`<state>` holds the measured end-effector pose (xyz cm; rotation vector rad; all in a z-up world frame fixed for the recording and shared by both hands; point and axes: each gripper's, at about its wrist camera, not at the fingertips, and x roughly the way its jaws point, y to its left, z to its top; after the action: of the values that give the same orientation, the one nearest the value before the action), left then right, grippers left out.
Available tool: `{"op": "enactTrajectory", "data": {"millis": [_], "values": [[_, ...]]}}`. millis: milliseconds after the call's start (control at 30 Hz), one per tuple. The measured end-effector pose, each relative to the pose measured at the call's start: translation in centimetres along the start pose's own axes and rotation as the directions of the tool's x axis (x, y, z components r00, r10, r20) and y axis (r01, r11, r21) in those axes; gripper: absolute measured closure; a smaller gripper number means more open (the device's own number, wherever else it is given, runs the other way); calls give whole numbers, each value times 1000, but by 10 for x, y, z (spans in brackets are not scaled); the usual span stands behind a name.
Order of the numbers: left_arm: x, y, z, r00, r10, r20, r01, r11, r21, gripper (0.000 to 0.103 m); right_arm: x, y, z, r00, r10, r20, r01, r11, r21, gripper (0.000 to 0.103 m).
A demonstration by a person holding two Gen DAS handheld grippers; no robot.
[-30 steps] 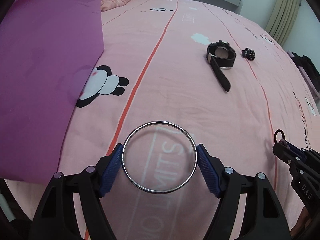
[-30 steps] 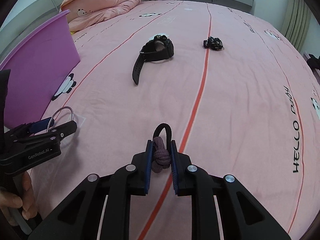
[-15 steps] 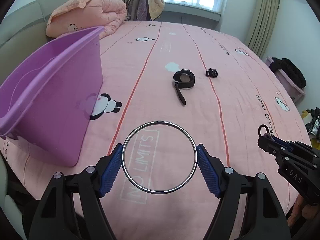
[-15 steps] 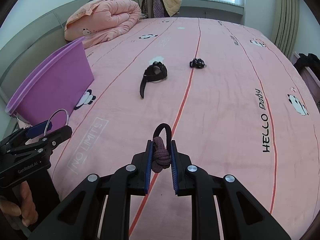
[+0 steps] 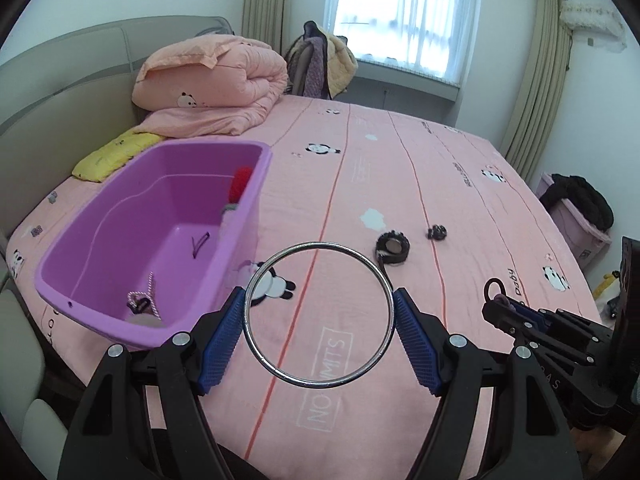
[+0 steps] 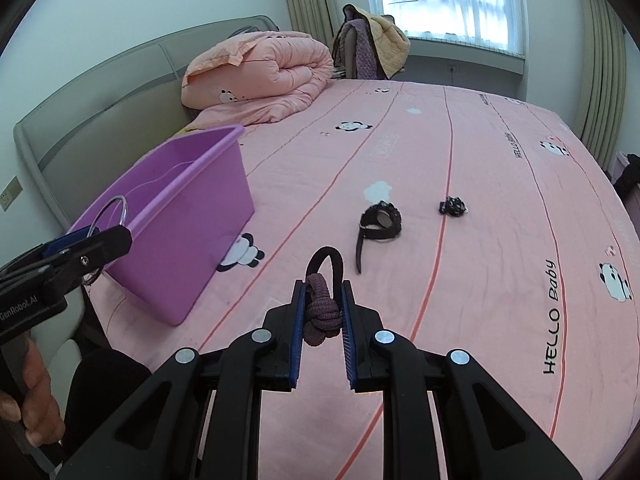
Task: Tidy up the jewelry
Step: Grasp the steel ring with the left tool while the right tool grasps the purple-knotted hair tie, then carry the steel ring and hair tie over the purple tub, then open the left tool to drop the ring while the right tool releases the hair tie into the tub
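Note:
My left gripper [image 5: 319, 316] is shut on a silver bangle [image 5: 256, 280], held in the air right of the purple bin [image 5: 248, 216]; it also shows in the right wrist view [image 6: 86, 242]. My right gripper [image 6: 323, 306] is shut on a knotted purple cord bracelet [image 6: 322, 310] with a black loop, held above the bed; it shows in the left wrist view [image 5: 500, 304]. The bin holds several small pieces, among them a red one [image 5: 240, 184]. A black watch [image 6: 378, 220] and a small black piece [image 6: 453, 206] lie on the pink bedsheet.
A folded pink quilt [image 5: 212, 88] and a yellow pillow [image 5: 116, 152] lie at the head of the bed. A chair with clothes [image 5: 320, 64] stands by the window. A pink box with dark clothes [image 5: 576, 208] stands on the floor at the right.
Both grippers have risen and pulled back from the bed with their pieces still held. The bin's inside has come into the left wrist view.

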<state>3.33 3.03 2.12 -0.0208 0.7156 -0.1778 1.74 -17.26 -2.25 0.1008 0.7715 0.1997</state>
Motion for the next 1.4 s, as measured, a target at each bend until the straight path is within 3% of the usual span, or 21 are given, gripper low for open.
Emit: {"op": "enactTrajectory", "data": {"millis": [233,400,700,933,1067,1400], "values": [[-16,64,28,994,103,48,-101,994,-42,32,12,47,41,994,101,35,-99,994,-55,86],[-10,114,42,987,157,18,-155,984,-84,32,29,91,71,986,166,34,-160,979,-123,86],[9,177,50,977,212,-19,-213,968,-134,32,84,167,111,959,281,-50,-285,946,-155,86],[43,209,40,974,209,-90,-223,951,-214,32,137,206,124,951,276,-136,-296,941,-161,86],[55,210,35,970,218,-109,-236,951,-199,32,157,221,128,951,261,-164,-291,936,-196,86],[72,221,29,966,213,-147,-244,939,-241,32,180,222,129,953,228,-197,-264,947,-182,86]]}}
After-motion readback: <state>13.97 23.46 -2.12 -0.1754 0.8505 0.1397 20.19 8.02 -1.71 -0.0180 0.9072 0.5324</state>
